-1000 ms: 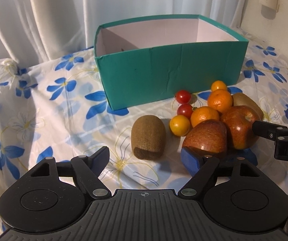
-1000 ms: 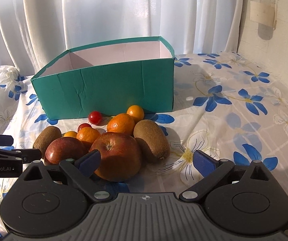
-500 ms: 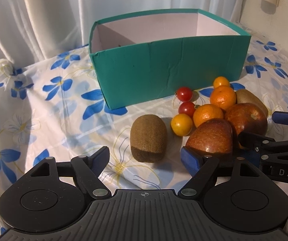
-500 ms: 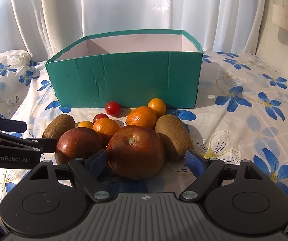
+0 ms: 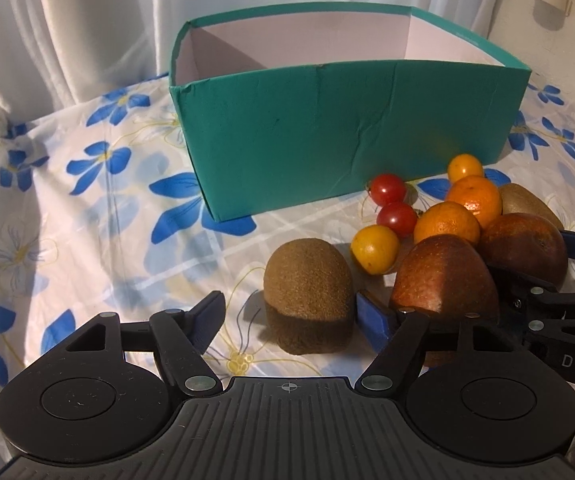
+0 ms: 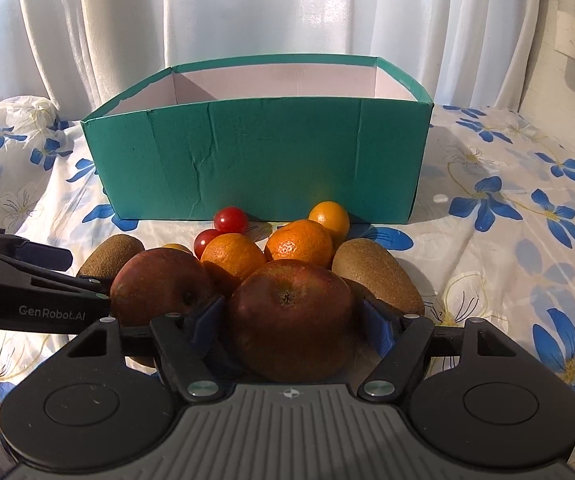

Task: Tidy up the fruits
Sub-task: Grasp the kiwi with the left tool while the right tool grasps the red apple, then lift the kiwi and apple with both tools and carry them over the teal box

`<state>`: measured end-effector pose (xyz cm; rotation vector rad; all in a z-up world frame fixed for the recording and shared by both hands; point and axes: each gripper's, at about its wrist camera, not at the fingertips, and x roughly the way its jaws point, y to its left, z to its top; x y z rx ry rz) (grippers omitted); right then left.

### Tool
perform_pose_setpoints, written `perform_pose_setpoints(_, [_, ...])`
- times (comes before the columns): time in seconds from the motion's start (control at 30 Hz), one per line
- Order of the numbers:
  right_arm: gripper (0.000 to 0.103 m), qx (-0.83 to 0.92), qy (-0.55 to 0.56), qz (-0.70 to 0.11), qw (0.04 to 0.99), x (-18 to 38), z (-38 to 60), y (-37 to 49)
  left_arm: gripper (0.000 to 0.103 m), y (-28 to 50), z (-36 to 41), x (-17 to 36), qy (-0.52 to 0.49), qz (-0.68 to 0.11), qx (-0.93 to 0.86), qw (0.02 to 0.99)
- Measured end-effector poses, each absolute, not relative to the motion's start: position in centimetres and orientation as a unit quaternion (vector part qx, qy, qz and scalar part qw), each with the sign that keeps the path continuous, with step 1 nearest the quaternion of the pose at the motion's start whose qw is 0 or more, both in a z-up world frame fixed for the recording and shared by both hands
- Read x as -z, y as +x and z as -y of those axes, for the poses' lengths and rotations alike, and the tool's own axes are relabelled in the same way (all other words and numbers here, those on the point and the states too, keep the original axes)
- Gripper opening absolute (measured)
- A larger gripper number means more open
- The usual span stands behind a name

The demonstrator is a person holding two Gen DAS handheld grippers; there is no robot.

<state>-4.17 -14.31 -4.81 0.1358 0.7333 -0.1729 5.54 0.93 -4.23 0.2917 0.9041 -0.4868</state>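
I am closing my right gripper (image 6: 292,322), fingers still spread, squarely around the near apple (image 6: 292,312), the teal box (image 6: 263,160) waiting at twelve o'clock, while my left gripper (image 5: 289,316) is hanging open by the kiwi (image 5: 308,280).

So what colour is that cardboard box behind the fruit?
The box is teal green outside and white inside, clearest in the right wrist view.

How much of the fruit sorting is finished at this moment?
Nothing looks done: the visible inside of the green box shows no fruit. In hand: the right tool has its fingers either side of an apple; the left tool is open at a kiwi. All fruit remains on the cloth.
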Motion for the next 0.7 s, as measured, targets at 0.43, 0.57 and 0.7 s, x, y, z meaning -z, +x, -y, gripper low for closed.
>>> perform_pose_setpoints(0.43, [0.074,0.091,0.083,-0.382,0.916,6.1,14.8,-3.7,0.057,6.6,-1.0,5.0,0.111,-0.448,0.273,0.844])
perform_pose_setpoints(0.57, [0.073,0.089,0.082,-0.379,0.918,6.2,14.7,-3.9,0.053,6.5,-0.9,5.0,0.119,-0.441,0.275,0.846])
perform_pose_setpoints(0.7, [0.073,0.087,0.088,-0.382,0.916,5.9,14.8,-4.0,0.053,6.1,-1.0,4.7,0.115,-0.441,0.276,0.846])
